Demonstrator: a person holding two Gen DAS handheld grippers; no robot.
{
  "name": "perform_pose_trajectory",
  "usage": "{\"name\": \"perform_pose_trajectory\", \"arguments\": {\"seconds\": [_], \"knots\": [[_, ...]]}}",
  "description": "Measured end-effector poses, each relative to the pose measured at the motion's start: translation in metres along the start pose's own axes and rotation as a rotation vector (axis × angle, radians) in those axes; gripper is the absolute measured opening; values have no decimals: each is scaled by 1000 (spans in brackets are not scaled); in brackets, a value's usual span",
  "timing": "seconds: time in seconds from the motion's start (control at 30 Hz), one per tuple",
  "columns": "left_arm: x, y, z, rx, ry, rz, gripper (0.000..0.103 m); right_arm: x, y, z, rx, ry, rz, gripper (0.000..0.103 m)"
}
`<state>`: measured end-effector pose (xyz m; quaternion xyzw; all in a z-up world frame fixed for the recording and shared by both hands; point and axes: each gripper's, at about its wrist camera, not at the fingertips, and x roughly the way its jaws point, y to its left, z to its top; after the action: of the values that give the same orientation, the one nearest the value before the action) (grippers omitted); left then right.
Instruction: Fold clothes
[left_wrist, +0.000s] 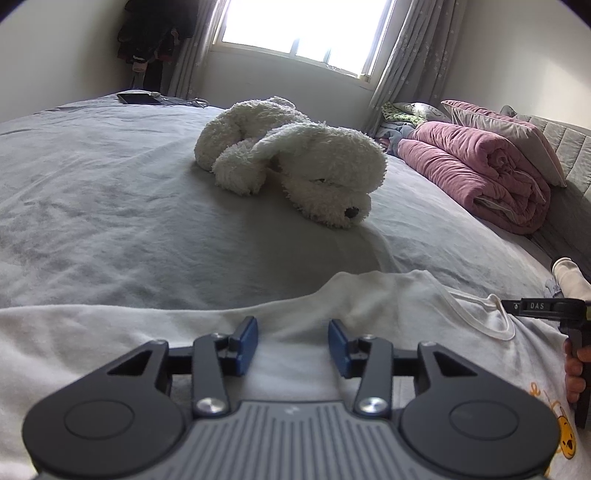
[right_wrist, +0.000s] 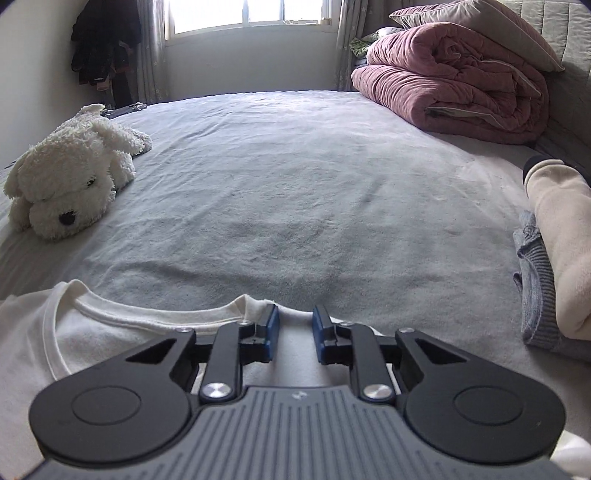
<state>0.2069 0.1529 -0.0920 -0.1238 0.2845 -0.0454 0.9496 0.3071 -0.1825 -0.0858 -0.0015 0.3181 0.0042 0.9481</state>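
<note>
White cotton, a shirt (left_wrist: 303, 314) spread flat along the bed's (left_wrist: 110, 206) near edge, collar toward the far side, so this looks like the grasping stage of a fold. The left gripper (left_wrist: 292, 345) stands wide open over one shoulder, the right gripper (right_wrist: 294, 334) half open over the other by the collar, both empty. Next, I'd judge, each must close on the cloth.

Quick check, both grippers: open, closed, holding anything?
Left gripper: open, over the white T-shirt, holding nothing.
Right gripper: open at the shirt's shoulder edge by the collar, nothing gripped.
</note>
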Motion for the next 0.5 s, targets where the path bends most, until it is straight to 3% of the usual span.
{"name": "perform_pose_trajectory", "arguments": {"seconds": [0.1, 0.23, 0.5], "knots": [[0, 0, 1, 2, 0, -7, 47, -5, -2, -1, 6, -24, 9, 22], [-2, -5, 2, 18, -2, -9, 55, -35, -12, -3, 65, -23, 28, 44], [-22, -29, 12, -11, 15, 5, 65, -105, -28, -17, 31, -18, 22, 47]]}}
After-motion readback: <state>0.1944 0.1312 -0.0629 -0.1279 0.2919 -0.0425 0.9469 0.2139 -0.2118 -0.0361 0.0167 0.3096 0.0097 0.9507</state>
